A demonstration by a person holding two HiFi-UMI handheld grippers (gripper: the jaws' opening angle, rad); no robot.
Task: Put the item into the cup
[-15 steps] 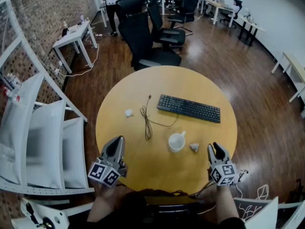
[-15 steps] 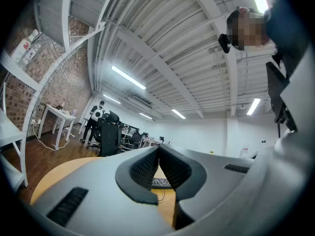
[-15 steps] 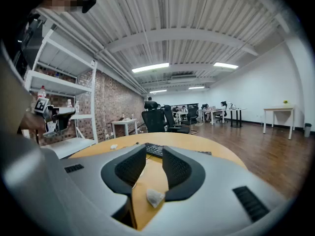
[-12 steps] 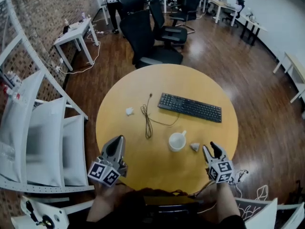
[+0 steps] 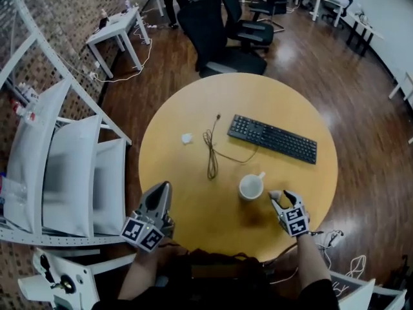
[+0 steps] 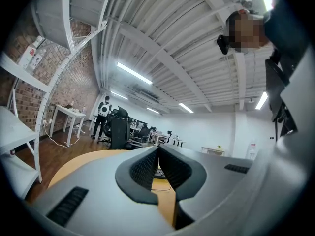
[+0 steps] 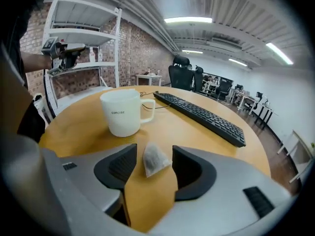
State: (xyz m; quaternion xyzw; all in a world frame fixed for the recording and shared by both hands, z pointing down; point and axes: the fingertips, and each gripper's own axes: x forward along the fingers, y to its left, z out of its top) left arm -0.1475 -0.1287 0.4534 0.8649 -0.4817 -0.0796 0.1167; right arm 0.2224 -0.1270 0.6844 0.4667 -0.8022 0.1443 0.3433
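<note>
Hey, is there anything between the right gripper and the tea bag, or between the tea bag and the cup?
Nothing visible. The tea bag lies between the open jaws of the right gripper, and the pads do not touch it. Only bare table separates it from the cup; the keyboard lies off to the side.

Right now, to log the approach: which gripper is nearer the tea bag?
Right. The right gripper has the tea bag between its open fingers, untouched, beside the cup. The left gripper sits far off at the table's near-left edge, shut.
</note>
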